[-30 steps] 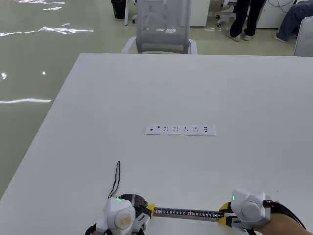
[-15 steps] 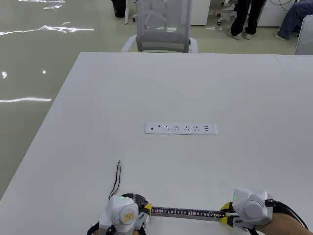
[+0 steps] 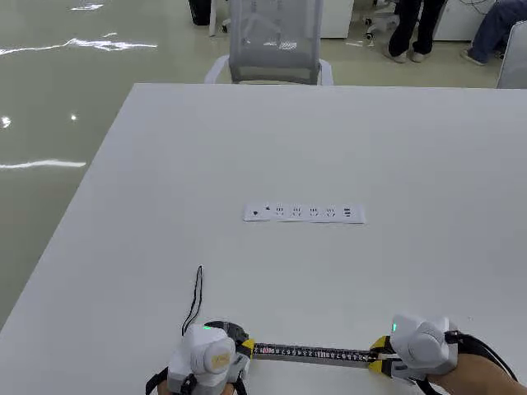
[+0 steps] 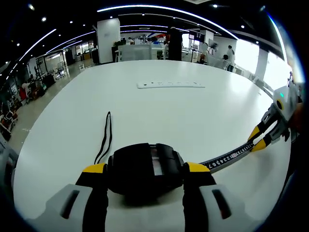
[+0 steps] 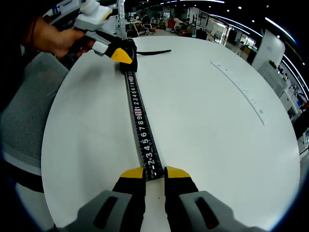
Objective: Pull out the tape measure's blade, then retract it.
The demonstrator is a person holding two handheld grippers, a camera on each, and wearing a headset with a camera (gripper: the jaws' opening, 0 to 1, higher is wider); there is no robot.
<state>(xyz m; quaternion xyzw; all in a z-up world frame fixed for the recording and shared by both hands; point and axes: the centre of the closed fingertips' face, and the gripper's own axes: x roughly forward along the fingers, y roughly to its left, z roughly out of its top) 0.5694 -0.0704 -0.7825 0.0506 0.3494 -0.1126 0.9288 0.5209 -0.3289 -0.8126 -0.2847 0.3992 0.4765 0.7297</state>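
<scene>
The pull-out half of the task looks to be in hand, or just about complete. The blade (image 5: 141, 121) is drawn out of the tape measure (image 3: 224, 332) and spans the gap between the two tools along the bottom edge of the head view, lying low over the white tabletop (image 3: 329, 148).

The left tool (image 4: 146, 170) is clenched on the tape measure's black body, one yellow-tipped jaw on each side, at the lower left of the head view. The right tool (image 5: 154, 173) is nearly closed and pinches the blade's free end between its tips, at the lower right.

A black cord (image 3: 195, 298) trails from the tape measure toward the middle of the frame, and a power strip (image 3: 304, 214) lies well apart at frame centre.

As I judge it, the next move is either a little more outward draw or the retract. The retract calls for the right tool to guide the blade's end back toward the body while the left tool holds the body steady, so the blade feeds in straight and does not snap home.
</scene>
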